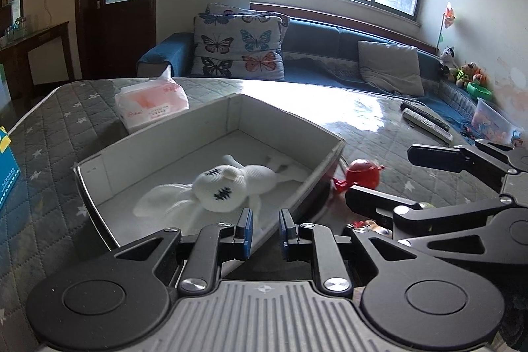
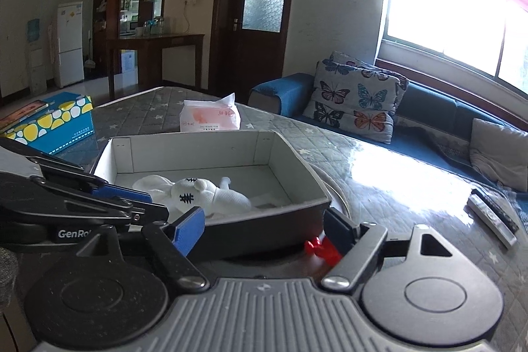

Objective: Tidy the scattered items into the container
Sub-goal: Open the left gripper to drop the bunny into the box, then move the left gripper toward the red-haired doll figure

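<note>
An open grey cardboard box [image 1: 165,134] [image 2: 184,137] stands on the quilted table. A white plush rabbit [image 1: 224,187] [image 2: 204,193] lies inside it. My left gripper [image 1: 265,220] [image 2: 148,202] hovers over the box's near edge, its blue pads a narrow gap apart with nothing between them. A red plastic toy [image 1: 363,175] [image 2: 321,248] lies on the table just outside the box's right wall. My right gripper [image 1: 379,172] [image 2: 264,228] stands open wide around it, and the pads do not touch it. A small multicoloured toy [image 1: 369,225] peeks out under the right gripper's finger.
A pink tissue pack [image 1: 151,101] [image 2: 209,117] lies behind the box. A blue spotted carton [image 2: 56,121] sits at the table's left. Remote controls [image 1: 425,121] [image 2: 491,216] lie at the far right. A blue sofa [image 1: 330,38] with cushions runs along behind the table.
</note>
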Motion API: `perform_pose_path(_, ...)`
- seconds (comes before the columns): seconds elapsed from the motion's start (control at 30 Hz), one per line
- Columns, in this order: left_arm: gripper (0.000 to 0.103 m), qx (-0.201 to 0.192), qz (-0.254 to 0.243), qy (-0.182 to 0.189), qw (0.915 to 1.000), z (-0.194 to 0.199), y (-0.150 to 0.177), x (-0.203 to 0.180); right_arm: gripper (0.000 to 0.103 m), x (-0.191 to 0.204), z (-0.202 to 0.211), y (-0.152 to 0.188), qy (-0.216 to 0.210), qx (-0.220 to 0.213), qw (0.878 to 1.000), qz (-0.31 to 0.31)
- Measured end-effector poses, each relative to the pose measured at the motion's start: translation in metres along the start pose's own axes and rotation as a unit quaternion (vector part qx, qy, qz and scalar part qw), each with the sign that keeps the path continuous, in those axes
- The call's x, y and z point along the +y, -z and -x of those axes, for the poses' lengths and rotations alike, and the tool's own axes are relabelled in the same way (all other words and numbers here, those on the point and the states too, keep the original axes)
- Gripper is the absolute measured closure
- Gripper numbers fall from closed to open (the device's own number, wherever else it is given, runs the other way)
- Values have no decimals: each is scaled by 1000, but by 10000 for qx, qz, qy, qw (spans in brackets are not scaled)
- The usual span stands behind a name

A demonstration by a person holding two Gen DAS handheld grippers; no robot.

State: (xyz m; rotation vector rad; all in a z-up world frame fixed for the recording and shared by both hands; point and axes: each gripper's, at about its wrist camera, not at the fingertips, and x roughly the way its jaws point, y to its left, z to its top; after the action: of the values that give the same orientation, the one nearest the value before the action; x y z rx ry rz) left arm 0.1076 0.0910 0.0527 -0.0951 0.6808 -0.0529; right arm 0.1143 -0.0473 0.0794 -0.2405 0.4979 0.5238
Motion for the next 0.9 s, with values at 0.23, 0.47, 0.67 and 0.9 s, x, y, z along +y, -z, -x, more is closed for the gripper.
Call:
perform_pose_path(0.23,84,48,-67,105,9999,3,10,-14,14,-6,19,23,163,45,9998,-141)
perform_pose_path(0.47,84,157,-73,275,9995,3,22,-25,6,-12,36,42,338,59,9990,-286)
perform_pose_path(0.67,84,296,-89,416,9987,0,34,-33,0,-16,46,62,620,106,9973,-379)
perform_pose_path(0.9,82,508,-112,547,9971,-9,46,-44,0,-30,48,88,799,290,9939,-704)
